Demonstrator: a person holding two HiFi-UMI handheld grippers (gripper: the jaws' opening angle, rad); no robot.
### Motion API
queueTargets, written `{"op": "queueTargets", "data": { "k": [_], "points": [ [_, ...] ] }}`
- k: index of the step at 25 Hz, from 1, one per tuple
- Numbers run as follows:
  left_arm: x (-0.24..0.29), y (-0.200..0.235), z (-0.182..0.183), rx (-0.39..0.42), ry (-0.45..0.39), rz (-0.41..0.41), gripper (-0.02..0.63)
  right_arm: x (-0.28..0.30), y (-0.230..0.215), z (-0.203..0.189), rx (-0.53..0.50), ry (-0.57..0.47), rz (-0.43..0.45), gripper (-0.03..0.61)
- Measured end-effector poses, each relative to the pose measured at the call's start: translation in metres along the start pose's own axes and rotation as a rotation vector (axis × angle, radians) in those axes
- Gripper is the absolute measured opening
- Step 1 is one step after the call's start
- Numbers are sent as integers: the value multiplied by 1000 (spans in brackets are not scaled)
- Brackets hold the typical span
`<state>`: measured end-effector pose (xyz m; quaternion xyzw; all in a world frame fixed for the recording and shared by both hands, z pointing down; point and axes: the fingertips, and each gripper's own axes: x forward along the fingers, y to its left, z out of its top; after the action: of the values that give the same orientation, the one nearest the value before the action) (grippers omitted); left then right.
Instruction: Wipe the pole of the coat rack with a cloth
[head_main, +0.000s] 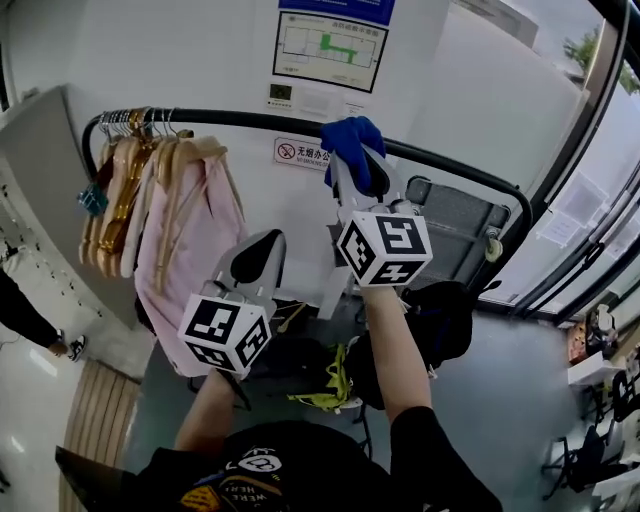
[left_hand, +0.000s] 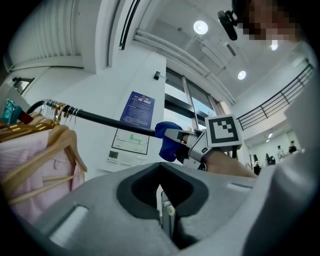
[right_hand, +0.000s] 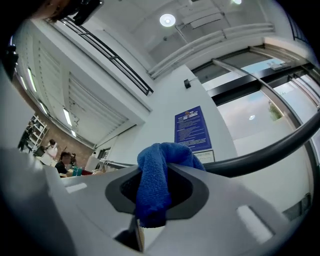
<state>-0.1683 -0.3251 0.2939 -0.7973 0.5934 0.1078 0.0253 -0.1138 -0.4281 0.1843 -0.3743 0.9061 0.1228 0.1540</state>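
We hold the right tool up at the black coat rack pole, its jaws clamped on a blue cloth that bunches over the top of the pole and presses against it, about midway along the bar. In the right gripper view the cloth droops down between the jaws, and the pole curves away to the right behind it. Our left tool hangs lower and to the left, apart from the pole, its jaws closed together with nothing between them. At the left end of the pole a row of wooden hangers is crowded together, one carrying a pink garment. The white wall behind bears a framed floor plan and a small no-smoking sign.
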Motion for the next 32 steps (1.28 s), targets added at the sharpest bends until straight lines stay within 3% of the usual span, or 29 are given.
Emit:
{"op": "queueTargets", "data": {
  "k": [7,12,17,22,27,32],
  "points": [
    [-21,25,0,-11,0,60,4,18,32,-13,9,5,62,80],
    [-24,9,-17,59,31,46,4,-49,30,-28,31,4,57,80],
    [-33,-29,-64,94,92,-39,5,-152,30,-91,46,127,-44,78],
    [-47,-49,-117,26,206,-74,5,-232,33,-156,156,275,-135,77],
    [-56,-61,-131,77,235,-79,5,-266,28,-174,203,329,-192,77],
    [-62,-72,-141,55,269,-96,5,-271,33,-174,194,337,-173,77]
  ]
}}
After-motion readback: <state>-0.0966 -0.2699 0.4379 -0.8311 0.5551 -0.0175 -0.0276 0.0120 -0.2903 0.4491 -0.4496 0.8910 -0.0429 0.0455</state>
